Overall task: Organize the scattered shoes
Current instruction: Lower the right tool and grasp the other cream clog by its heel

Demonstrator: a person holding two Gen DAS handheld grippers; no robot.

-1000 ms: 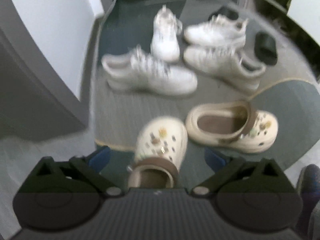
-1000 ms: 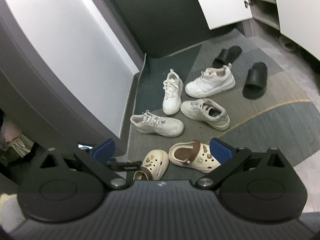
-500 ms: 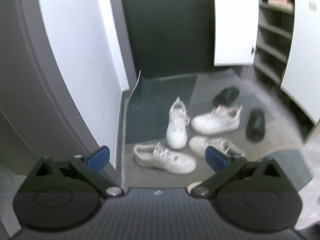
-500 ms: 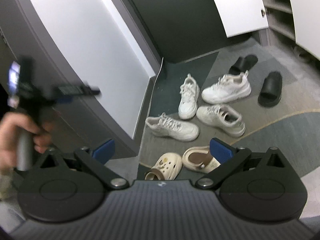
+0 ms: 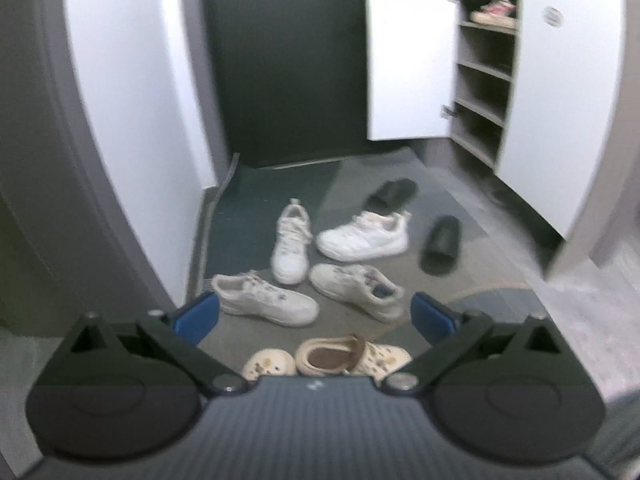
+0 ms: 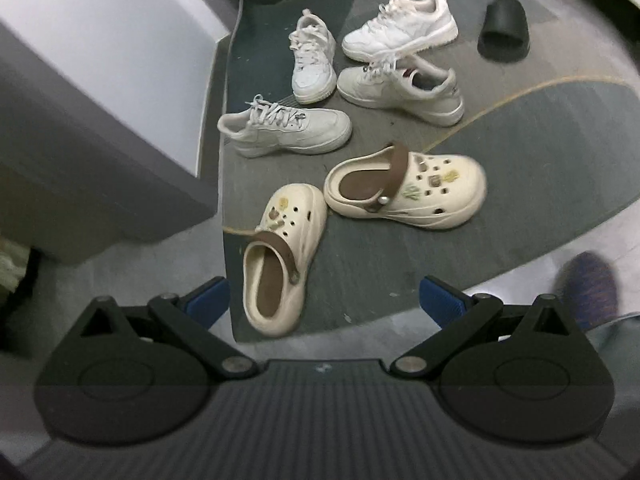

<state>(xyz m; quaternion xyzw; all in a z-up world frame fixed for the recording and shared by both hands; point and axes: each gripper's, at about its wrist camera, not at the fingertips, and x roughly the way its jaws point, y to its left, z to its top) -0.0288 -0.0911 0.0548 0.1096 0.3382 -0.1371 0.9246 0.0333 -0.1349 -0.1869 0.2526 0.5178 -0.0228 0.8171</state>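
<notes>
Several shoes lie scattered on a grey-green mat (image 6: 540, 152). Two cream clogs with brown straps are nearest: one (image 6: 280, 256) points away from me, the other (image 6: 408, 188) lies sideways. Beyond them are several white sneakers (image 6: 284, 128) (image 6: 400, 32) and two black slides (image 6: 504, 28). The same shoes show in the left wrist view, sneakers (image 5: 264, 300) in the middle and clogs (image 5: 352, 356) at the bottom. My right gripper (image 6: 324, 300) is open and empty, above the near clog. My left gripper (image 5: 316, 312) is open and empty, held high and further back.
An open shoe cabinet (image 5: 484, 72) with shelves and white doors stands at the right, a pair of shoes (image 5: 492, 12) on its top shelf. A dark door (image 5: 288, 60) is at the back. A white wall corner (image 6: 120, 60) bounds the left. A person's foot (image 6: 592, 292) is at right.
My left gripper has lifted and pulled back from the clogs, now looking across the whole entry. My right gripper has dropped and tilted down towards the clogs.
</notes>
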